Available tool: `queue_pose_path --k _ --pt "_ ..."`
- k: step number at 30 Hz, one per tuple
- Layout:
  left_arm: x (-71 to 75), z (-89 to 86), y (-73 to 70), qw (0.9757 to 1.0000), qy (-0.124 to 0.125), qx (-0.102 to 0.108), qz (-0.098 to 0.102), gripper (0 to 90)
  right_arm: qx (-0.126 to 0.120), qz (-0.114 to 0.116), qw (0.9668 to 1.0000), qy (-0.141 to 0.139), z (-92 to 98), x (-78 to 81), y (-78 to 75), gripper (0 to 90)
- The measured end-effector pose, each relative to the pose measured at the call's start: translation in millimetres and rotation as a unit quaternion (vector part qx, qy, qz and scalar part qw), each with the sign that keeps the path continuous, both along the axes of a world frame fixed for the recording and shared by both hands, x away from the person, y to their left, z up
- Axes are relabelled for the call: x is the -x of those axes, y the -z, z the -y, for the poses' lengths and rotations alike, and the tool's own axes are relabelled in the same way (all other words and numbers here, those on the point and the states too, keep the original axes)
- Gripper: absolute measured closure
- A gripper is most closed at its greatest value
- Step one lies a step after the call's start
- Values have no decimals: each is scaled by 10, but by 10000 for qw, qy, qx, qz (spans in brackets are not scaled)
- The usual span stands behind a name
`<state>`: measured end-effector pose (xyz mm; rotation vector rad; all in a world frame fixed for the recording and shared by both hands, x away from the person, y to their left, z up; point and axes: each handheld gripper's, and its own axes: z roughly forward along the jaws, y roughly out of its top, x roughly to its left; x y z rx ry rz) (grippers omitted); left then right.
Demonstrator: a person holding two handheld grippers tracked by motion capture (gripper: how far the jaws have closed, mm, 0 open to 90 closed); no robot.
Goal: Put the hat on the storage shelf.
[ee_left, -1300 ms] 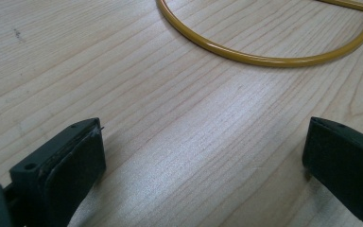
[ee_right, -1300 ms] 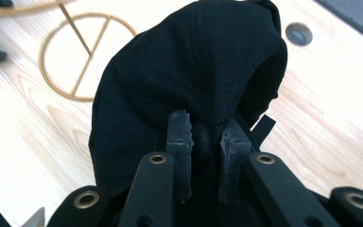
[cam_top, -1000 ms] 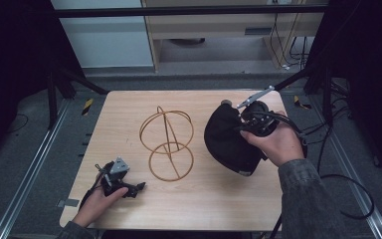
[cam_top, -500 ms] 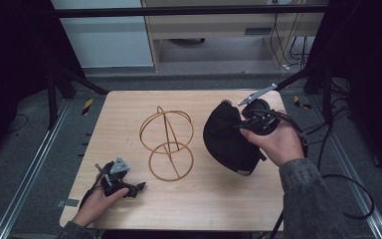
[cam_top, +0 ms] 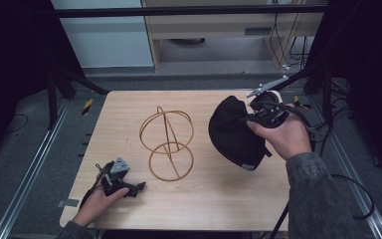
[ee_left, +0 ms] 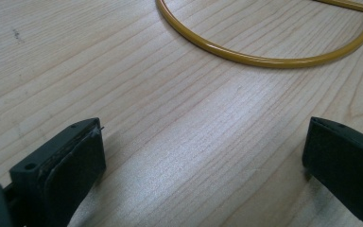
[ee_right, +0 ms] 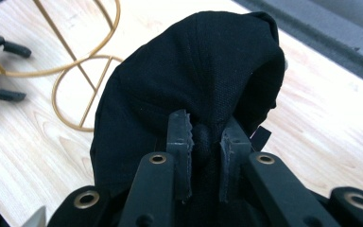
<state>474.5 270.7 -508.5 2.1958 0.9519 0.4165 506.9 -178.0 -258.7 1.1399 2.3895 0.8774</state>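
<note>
1. Pale wooden table with fine grain stands in a dim room, with dark metal framing at its sides and a light cabinet behind it.
2. On the right half of the table sits a black cap, made of matte woven fabric with stitched seams. It is bunched into a rounded, slumped dome, and its lower edge rests on the wood.
3. The right gripper pinches a fold of the cap's cloth between its two ridged black jaws, which are closed tight on it. In the high view, the right hand holds this gripper at the cap's far right side.
4. A gold wire stand, made of thin hoops joined by a slanting rod, stands at the middle of the table, just left of the cap and apart from it.
5. The left gripper rests near the table's front left corner. Its jaws stand wide apart over bare wood and hold nothing, and the stand's bottom hoop lies just beyond them.
</note>
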Motion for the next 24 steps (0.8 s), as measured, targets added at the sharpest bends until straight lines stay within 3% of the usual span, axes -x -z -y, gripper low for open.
queue_pose_path --k 5,15,24 --pt "0 0 0 10000 1 1 0 0 -40 50 10000 64 43 0 -105 784" --pt "0 0 0 10000 -1 1 0 0 -219 108 9996 168 111 43 -164 784" --pt "4 0 0 10000 -7 1 -1 0 -417 359 9985 75 53 114 -347 784"
